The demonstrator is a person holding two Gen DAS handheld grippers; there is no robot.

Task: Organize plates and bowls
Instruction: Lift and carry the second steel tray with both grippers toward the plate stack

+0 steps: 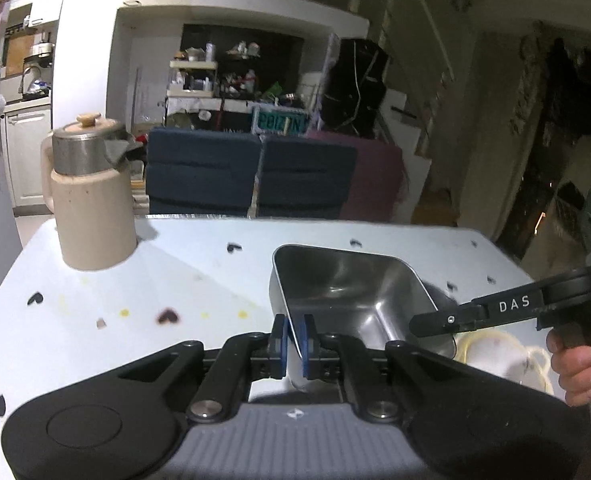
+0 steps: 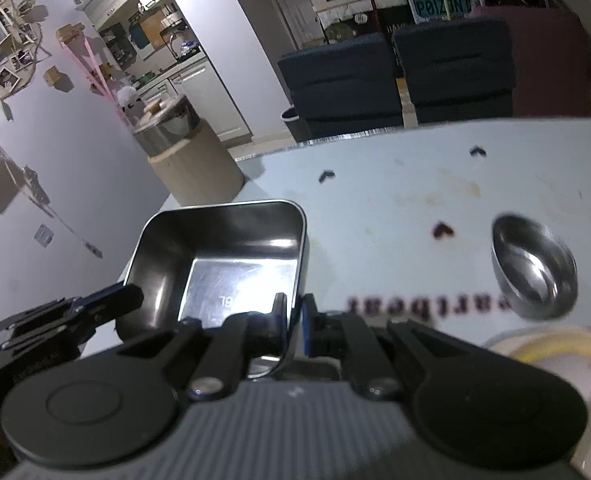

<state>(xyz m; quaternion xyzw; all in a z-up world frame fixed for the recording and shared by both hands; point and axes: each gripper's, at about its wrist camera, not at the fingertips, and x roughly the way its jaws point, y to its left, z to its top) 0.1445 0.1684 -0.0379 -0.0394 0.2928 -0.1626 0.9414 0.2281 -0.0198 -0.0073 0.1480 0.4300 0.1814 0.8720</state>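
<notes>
A square steel container (image 1: 347, 296) is gripped from two sides over the white table (image 1: 199, 280). My left gripper (image 1: 293, 344) is shut on its near rim, blue pads pressed on the thin wall. My right gripper (image 2: 294, 322) is shut on the container's (image 2: 231, 256) right rim. The right gripper (image 1: 431, 324) also reaches in from the right in the left wrist view, held by a hand (image 1: 575, 364). In the right wrist view the left gripper's fingers (image 2: 127, 300) meet the container's left wall. A small round steel bowl (image 2: 535, 268) lies on the table to the right.
A white plate with a yellow rim (image 2: 555, 360) sits near the front right, partly under the container in the left wrist view (image 1: 491, 352). A beige jug with a steel lid (image 1: 91, 200) stands at the far left corner. Dark blue chairs (image 1: 251, 172) line the far table edge.
</notes>
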